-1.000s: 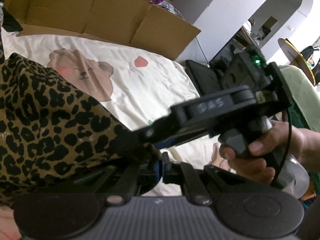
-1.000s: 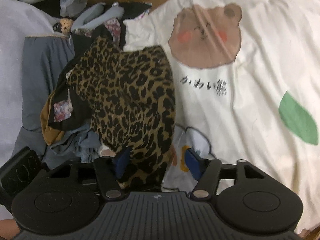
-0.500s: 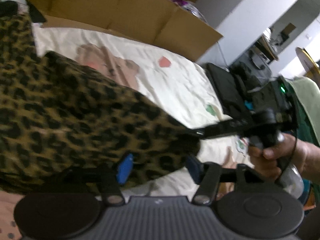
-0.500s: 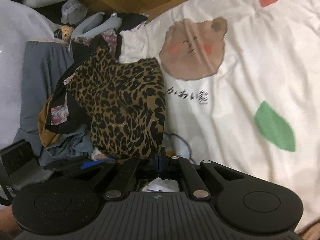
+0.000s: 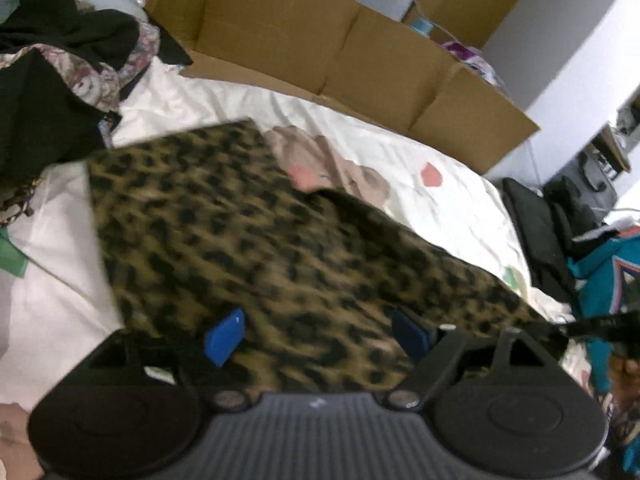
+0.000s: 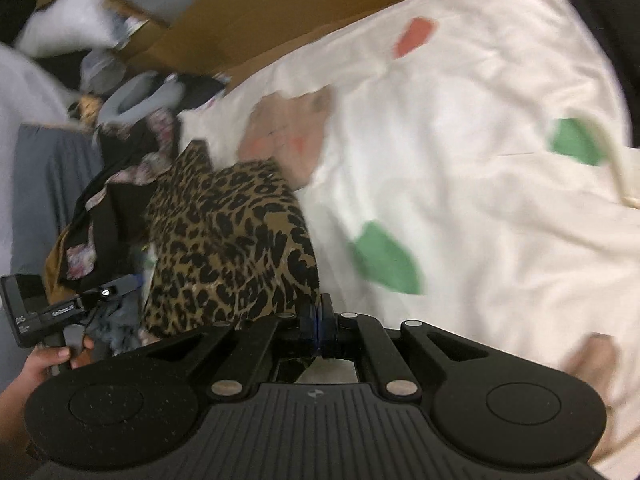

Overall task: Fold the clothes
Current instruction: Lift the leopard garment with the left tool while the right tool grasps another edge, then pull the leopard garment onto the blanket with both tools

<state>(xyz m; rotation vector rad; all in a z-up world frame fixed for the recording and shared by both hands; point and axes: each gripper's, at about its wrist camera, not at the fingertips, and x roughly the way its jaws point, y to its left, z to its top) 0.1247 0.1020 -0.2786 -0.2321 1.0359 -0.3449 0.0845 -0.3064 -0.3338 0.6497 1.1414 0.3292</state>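
Grippers: you hold two. Your left gripper (image 5: 318, 334) has its blue pads (image 5: 224, 336) spread and its jaws are opening; the leopard-print cloth (image 5: 256, 248) lies loose between them, with neither pad pressing on it. Your right gripper (image 6: 318, 322) is clenched tight, pads together, pinching the near edge of the leopard-print cloth (image 6: 228, 248).

Leopard-print cloth: one piece. In your left view it stretches across the middle of the bedsheet (image 5: 400, 156), from the clothes pile (image 5: 60, 80) at far left down to the right gripper's tip (image 5: 600, 326) at the right edge. In your right view it hangs bunched just left of the clenched pads.

Bedsheet: one, cream, printed with a bear (image 6: 288, 136), one red patch (image 6: 414, 36) and two green patches (image 6: 386, 258) in your right view.

Clothes pile: one heap, dark and flowered pieces mixed; you cannot count them.

Cardboard: one long folded sheet (image 5: 340, 60) along the far side of the bed.

Hands: your left hand (image 6: 52, 356) shows at the lower left of the right view, gripping the handle; of your right hand only a sliver (image 5: 626, 368) shows at the right edge of the left view.

Hard to make out: the leopard-print cloth is blurred in the left view, the bear is partly covered by it, and the dark things on the floor at far right cannot be told apart.
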